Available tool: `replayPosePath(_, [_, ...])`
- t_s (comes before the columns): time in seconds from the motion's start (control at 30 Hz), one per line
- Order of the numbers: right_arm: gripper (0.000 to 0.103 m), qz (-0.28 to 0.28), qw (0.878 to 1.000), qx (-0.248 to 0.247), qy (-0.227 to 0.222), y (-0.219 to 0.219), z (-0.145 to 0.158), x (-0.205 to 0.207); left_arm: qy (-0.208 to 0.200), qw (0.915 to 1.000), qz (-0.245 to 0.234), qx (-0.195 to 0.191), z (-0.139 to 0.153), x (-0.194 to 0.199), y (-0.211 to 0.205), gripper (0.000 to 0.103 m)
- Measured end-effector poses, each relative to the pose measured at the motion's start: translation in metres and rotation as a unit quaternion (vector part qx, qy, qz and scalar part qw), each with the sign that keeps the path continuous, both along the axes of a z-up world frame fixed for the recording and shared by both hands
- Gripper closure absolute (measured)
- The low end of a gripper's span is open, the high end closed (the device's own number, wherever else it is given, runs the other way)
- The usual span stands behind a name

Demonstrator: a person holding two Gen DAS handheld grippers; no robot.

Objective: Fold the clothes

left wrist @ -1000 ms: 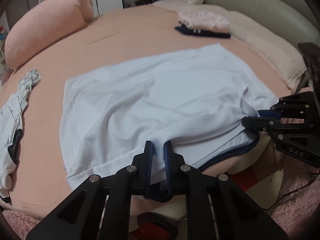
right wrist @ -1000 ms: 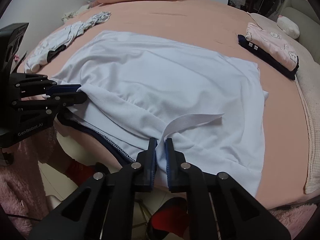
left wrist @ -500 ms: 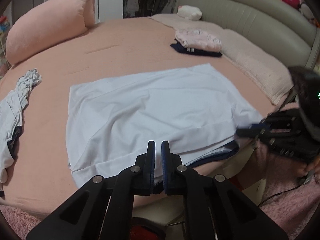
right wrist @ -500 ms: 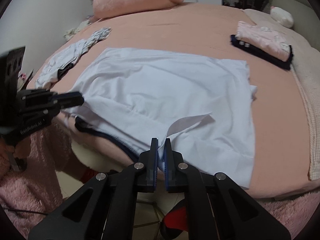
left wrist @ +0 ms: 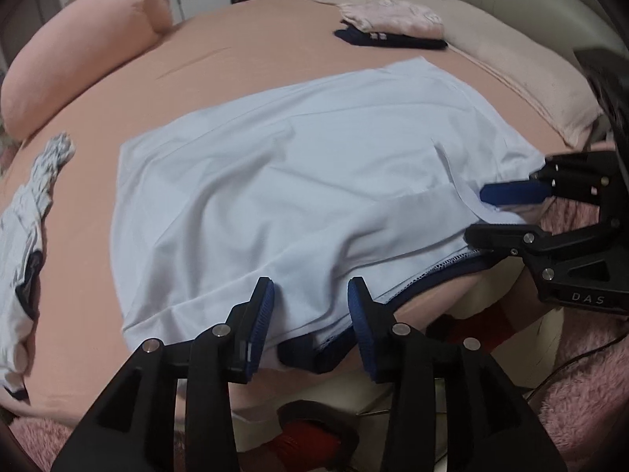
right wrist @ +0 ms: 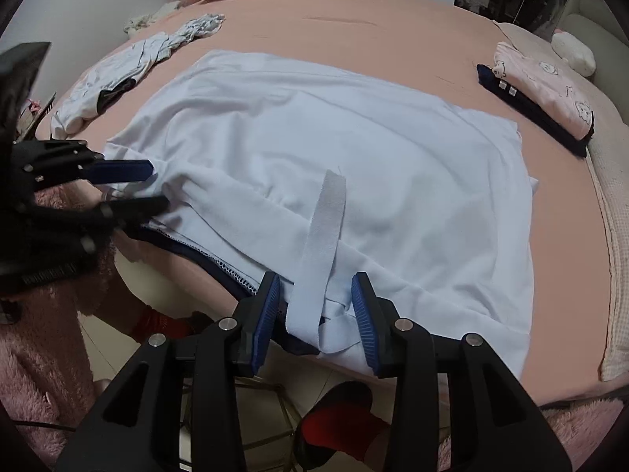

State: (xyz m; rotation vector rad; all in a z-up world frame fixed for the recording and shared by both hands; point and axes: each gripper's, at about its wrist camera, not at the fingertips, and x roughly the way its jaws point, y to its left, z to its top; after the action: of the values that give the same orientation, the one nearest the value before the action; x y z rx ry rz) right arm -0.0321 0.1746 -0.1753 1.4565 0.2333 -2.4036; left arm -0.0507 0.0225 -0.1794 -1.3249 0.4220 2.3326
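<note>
Pale blue shirt (left wrist: 298, 181) lies folded, rumpled, at the bed's near edge.

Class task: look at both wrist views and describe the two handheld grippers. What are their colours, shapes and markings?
Both the left gripper and the right gripper are matte black, with open triangular cut-outs in their frames and round silver rivets. Each finger ends in a ribbed blue pad. The right gripper's side bears pale lettering reading "DAS". No cables or sleeves show.

Home bedroom: round bed (left wrist: 275, 59) under peach sheet, pink bolster (left wrist: 78, 59) upper left, padded headboard (left wrist: 511, 0) upper right, folded clothes (right wrist: 546, 94) stacked at right, fluffy pink rug (right wrist: 39, 354) lower left.
</note>
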Motion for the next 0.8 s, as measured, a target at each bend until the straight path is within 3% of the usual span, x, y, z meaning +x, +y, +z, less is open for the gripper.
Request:
replayPosePath(0.07, [0.064, 0.001, 1.000, -0.002, 0.003, 0.000, -0.001, -0.001, 0.011, 0.9999, -0.008, -0.009, -0.002, 0.000, 0.005, 0.066])
replayPosePath(0.1, [0.064, 0.000, 1.000, -0.007, 0.004, 0.001, 0.000, -0.002, 0.016, 0.9998, -0.007, -0.005, 0.000, -0.001, 0.005, 0.081])
replayPosePath(0.13, [0.065, -0.001, 1.000, -0.012, 0.004, 0.002, 0.001, -0.003, 0.020, 0.9998, -0.006, -0.001, 0.002, -0.002, 0.005, 0.090])
replayPosePath(0.23, [0.068, -0.005, 1.000, -0.027, 0.009, 0.006, 0.004, -0.003, 0.029, 0.9991, -0.004, 0.031, 0.014, -0.001, 0.000, 0.099])
replayPosePath(0.37, [0.067, -0.007, 1.000, -0.021, 0.003, 0.003, 0.002, -0.003, 0.031, 0.9970, -0.008, 0.071, 0.029, 0.007, -0.006, 0.100])
replayPosePath(0.43, [0.050, -0.008, 1.000, -0.015, -0.005, 0.001, -0.001, -0.003, 0.029, 0.9958, -0.011, 0.087, 0.034, 0.010, -0.009, 0.100])
replayPosePath(0.47, [0.049, -0.007, 1.000, -0.014, -0.005, 0.000, -0.001, -0.003, 0.028, 0.9951, -0.012, 0.094, 0.037, 0.011, -0.010, 0.100])
replayPosePath(0.77, [0.049, 0.005, 1.000, -0.006, 0.011, -0.008, -0.001, -0.005, 0.013, 0.9943, -0.017, 0.105, 0.034, 0.016, -0.017, 0.100])
replayPosePath(0.8, [0.054, 0.004, 1.000, -0.008, 0.015, -0.009, 0.001, -0.005, 0.005, 0.9950, -0.019, 0.098, 0.031, 0.016, -0.017, 0.100])
